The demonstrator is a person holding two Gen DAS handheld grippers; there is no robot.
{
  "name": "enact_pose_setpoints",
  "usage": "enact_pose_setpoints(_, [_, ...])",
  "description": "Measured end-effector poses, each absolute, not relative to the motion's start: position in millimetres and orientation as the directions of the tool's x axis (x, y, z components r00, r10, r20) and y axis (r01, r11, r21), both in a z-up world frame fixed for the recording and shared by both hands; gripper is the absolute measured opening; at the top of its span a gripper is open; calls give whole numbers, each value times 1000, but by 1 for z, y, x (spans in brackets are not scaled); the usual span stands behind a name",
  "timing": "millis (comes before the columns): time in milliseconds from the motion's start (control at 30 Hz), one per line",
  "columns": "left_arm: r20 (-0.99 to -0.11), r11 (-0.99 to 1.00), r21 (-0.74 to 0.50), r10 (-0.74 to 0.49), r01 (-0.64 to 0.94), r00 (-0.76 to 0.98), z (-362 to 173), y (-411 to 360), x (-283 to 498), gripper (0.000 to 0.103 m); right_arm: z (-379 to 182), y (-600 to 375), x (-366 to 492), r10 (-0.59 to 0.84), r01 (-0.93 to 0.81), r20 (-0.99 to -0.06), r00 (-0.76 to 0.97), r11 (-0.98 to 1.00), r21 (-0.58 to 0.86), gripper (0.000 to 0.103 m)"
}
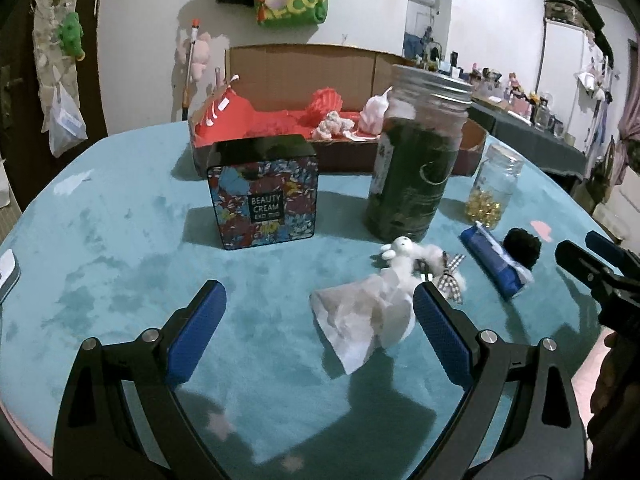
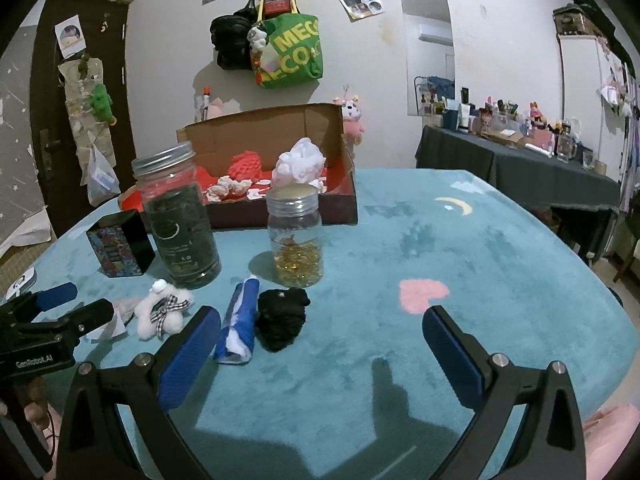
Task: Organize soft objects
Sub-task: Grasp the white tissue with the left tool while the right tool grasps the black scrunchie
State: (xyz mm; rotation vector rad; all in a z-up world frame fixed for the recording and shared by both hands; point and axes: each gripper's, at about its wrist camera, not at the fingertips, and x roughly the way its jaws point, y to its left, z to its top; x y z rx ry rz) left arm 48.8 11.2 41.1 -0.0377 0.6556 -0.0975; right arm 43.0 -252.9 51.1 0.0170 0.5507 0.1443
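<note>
A crumpled white tissue (image 1: 362,320) lies on the teal table just ahead of my open left gripper (image 1: 318,304), close to its right finger. Behind the tissue rests a white plush bunny with a checked bow (image 1: 420,262) (image 2: 162,312). A rolled blue-and-white cloth (image 1: 496,262) (image 2: 238,322) and a black fuzzy ball (image 1: 522,246) (image 2: 282,318) lie side by side, near the left finger of my open right gripper (image 2: 320,330). The cardboard box (image 1: 328,68) (image 2: 280,216) at the back holds red, pink and white soft items.
A floral "Beauty Cream" tin (image 1: 264,196) (image 2: 120,246), a tall dark jar (image 1: 416,160) (image 2: 178,220) and a small jar of gold capsules (image 1: 494,190) (image 2: 294,236) stand between the soft items and the box. A cluttered side table (image 2: 520,160) is at the right.
</note>
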Motion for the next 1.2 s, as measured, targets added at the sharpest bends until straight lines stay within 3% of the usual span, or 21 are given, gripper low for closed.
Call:
enact_pose_setpoints(467, [-682,989,-64,-141,134,718,35,16,68,96,40,-270,79,231,-156,-597,768,972,176,103])
enact_pose_setpoints(867, [-705,973,-78,-206,215,678,34,5,75,94,32,-264,96,280,-201,-632,722,960,195,92])
enact_pose_setpoints(933, [-711,971,-67,-207,228,672,31,2,76,76,31,-260,99,292,-219,-641,710,957,192,76])
enact_pose_setpoints(967, [-717,967,-60,-214,248,664,28,-2,77,71,30,-258,100,309,-235,-647,697,951,202,68])
enact_pose_setpoints(1033, [-717,964,-40,-211,263,665,26,-4,76,41,27,-255,102,357,-267,-652,669,934,237,35])
enact_pose_setpoints(1133, [-698,963,-26,-210,269,684,27,-4,73,25,30,-248,98,378,-303,-641,668,925,229,30])
enact_pose_setpoints(1200, [-699,963,-52,-223,263,680,29,0,74,23,35,-245,93,365,-310,-626,689,929,201,30])
